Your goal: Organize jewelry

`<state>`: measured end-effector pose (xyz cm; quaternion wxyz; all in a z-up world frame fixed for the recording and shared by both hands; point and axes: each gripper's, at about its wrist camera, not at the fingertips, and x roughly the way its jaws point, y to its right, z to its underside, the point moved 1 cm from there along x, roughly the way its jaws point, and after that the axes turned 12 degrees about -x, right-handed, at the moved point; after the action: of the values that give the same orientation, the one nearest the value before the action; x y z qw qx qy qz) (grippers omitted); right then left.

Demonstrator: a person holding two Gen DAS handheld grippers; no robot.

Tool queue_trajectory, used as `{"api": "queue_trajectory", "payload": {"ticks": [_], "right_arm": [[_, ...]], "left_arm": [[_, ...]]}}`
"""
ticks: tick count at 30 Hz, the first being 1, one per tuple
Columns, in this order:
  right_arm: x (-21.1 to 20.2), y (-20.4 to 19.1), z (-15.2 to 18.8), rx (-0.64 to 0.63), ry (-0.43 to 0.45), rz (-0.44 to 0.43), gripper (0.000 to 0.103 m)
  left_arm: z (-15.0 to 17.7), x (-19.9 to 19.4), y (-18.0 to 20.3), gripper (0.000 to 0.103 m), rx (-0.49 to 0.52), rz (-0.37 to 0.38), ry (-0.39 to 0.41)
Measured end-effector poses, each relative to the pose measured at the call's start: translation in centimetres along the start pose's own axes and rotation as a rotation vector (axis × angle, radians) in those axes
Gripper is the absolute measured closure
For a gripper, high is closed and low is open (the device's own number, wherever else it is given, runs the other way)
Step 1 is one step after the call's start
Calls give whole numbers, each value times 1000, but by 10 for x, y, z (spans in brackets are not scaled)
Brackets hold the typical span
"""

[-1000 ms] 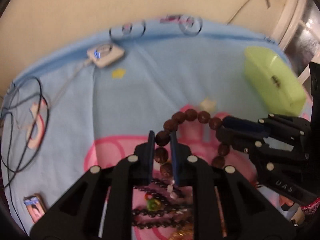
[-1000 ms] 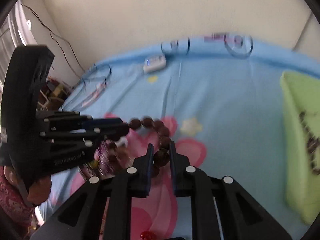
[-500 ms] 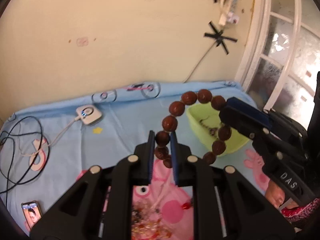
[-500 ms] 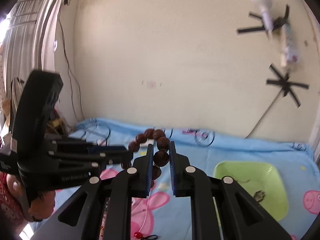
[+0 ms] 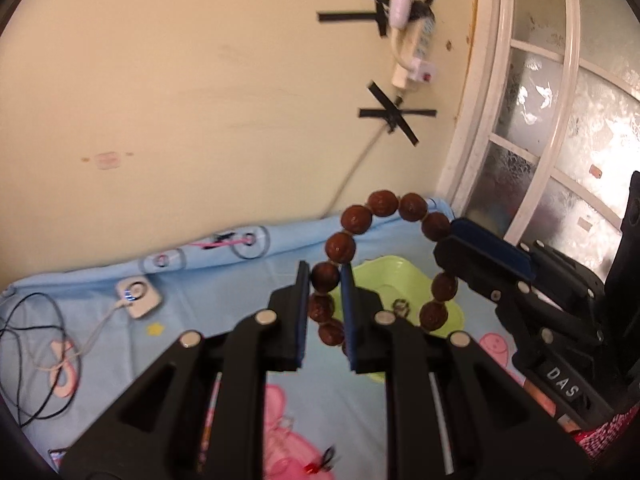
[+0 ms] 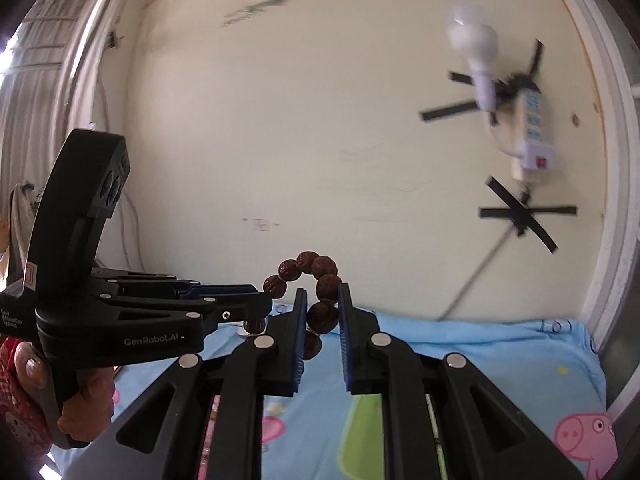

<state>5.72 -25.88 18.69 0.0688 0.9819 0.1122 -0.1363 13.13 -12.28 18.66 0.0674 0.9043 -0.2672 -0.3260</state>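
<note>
A bracelet of large brown beads (image 5: 386, 203) hangs in the air as a loop, held from both sides. My left gripper (image 5: 325, 276) is shut on a bead on the loop's left side. The right gripper (image 5: 448, 240) comes in from the right and clamps the loop's right side. In the right wrist view my right gripper (image 6: 322, 298) is shut on a bead of the bracelet (image 6: 308, 260), and the left gripper (image 6: 260, 308) pinches it from the left. A light green tray (image 5: 384, 280) lies on the blue sheet behind and below the loop, with a small piece inside.
A blue cartoon-print sheet (image 5: 224, 312) covers the bed. A white charger (image 5: 138, 296) and black cables (image 5: 24, 344) lie at the left. A small red piece (image 5: 320, 462) lies near the bottom. A power strip with a bulb (image 5: 412, 52) hangs on the wall; a window (image 5: 540, 140) stands at the right.
Both grippers have risen together and tilted upward, lifting the bead bracelet off the sheet. The wall now fills most of both views, and the green tray sits behind the loop.
</note>
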Motion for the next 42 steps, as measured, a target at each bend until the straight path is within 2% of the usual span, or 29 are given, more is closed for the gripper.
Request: {"api": "queue_trajectory", "payload": {"ticks": [3,9,11,14,16,18,22,25,27,29,33,39,42], "right_arm": [[13,31,27,65,-69,21,103],[44,79,93,201,-220,50,103],[55,86,112,229,-260,63,103],[82,94,142,259,-370,104,103],[87,101,149,283,-389,125,103],[76,107,149,338,-340,129,103],[46,103,128,378,-219,95,103],[34,85,116,384,-163,2,102],[35,64,114,377,-163,-80,92],[39,40,116,364,-180,-146,83],[64,-19,127,314,-290,-310,83],[91,-127,129,37,-442,-452,83],[101,-161,127,-61,-480,-483,83]], "left_arm": [[1,37,15,89,-1,22,-66],[21,118,35,89,0,17,-208],[28,140,39,89,4,-1,-240],[38,174,42,88,14,-64,-294],[42,186,40,88,18,-110,-333],[36,173,30,88,2,-111,-308],[17,103,-9,88,-29,-117,-170],[25,40,-62,88,-83,-188,-92],[43,9,-99,87,-131,-263,-80],[66,-11,-131,87,-185,-308,-96],[119,-35,-172,87,-278,-339,-143],[178,-52,-195,87,-396,-284,-178],[192,-57,-193,87,-415,-262,-181]]}}
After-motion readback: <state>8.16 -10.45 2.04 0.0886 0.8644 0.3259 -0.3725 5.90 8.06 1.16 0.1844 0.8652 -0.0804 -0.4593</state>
